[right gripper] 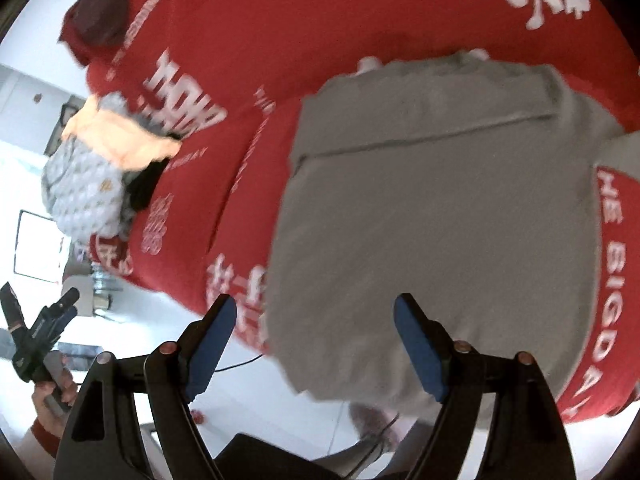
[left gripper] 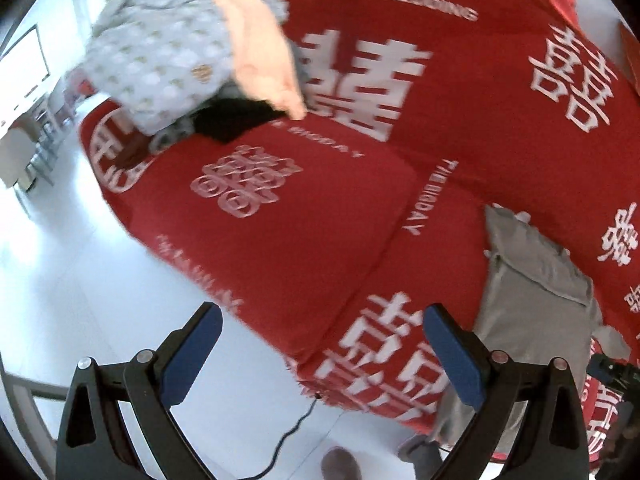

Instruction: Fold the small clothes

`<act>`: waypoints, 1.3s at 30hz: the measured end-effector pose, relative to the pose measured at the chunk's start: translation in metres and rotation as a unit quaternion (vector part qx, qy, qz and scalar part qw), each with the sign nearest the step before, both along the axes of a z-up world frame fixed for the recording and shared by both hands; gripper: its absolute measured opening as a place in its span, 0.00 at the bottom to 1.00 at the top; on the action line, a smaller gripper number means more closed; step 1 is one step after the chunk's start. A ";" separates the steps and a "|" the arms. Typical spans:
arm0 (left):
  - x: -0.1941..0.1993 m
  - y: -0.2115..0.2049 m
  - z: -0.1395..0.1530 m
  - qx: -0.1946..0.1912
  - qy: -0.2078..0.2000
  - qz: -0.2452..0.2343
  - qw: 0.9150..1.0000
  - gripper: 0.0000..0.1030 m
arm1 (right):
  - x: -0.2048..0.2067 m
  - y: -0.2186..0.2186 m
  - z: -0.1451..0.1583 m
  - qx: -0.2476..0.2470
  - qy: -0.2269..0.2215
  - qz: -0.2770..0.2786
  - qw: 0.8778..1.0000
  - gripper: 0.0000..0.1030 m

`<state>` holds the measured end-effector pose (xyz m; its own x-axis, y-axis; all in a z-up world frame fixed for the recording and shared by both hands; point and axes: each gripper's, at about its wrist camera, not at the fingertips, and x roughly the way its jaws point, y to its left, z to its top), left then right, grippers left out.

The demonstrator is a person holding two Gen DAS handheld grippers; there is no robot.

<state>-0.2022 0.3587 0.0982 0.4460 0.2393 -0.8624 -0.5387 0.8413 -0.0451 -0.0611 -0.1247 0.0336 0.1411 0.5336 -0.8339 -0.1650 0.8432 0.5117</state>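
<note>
Grey garment (right gripper: pixel 432 208) lies flat on red bedspread (right gripper: pixel 304 40) at near edge, hem blurred, partly behind right gripper (right gripper: pixel 316 348), spread, holding nothing. Left gripper (left gripper: pixel 320 356) spread too. Clothes pile (left gripper: pixel 180 60) far left; contents indistinct.

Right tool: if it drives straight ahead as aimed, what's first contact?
Most likely the grey garment spread on the red bedcover. The right tool stands open and empty, and the grey cloth fills the view between its fingers. Depth is unclear, blurred frame.
</note>
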 end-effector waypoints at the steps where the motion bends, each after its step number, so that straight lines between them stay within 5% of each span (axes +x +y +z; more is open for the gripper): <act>1: -0.011 0.006 0.001 0.000 -0.002 0.006 1.000 0.98 | -0.007 0.006 0.003 0.000 -0.003 0.004 1.000 0.81; 9: -0.069 0.023 -0.001 -0.016 0.005 0.024 1.000 0.98 | -0.054 0.026 0.031 -0.009 -0.016 0.018 1.000 0.81; 16: -0.046 -0.015 -0.019 -0.051 -0.003 -0.024 0.998 0.98 | -0.068 0.004 0.041 -0.038 -0.019 0.000 0.999 0.81; 22: 0.020 -0.094 -0.027 -0.063 0.005 -0.125 0.990 0.98 | -0.049 -0.054 0.061 -0.054 -0.050 -0.054 0.996 0.81; 30: 0.153 -0.228 -0.030 -0.064 -0.005 -0.254 0.965 0.98 | 0.020 -0.173 0.057 -0.064 -0.072 -0.177 0.980 0.81; 35: 0.237 -0.326 -0.049 -0.094 0.002 -0.299 0.950 0.98 | 0.078 -0.276 0.022 -0.026 -0.046 -0.286 0.957 0.81; 39: 0.294 -0.413 -0.080 -0.091 0.020 -0.336 0.937 0.98 | 0.114 -0.370 -0.030 0.011 -0.008 -0.382 0.924 0.81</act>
<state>0.0920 -0.0544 0.0179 0.4107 -0.2363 -0.8806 0.1059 0.9716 -0.2114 0.0529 -0.4943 0.0036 0.4959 0.2908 -0.8182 0.4657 0.7063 0.5332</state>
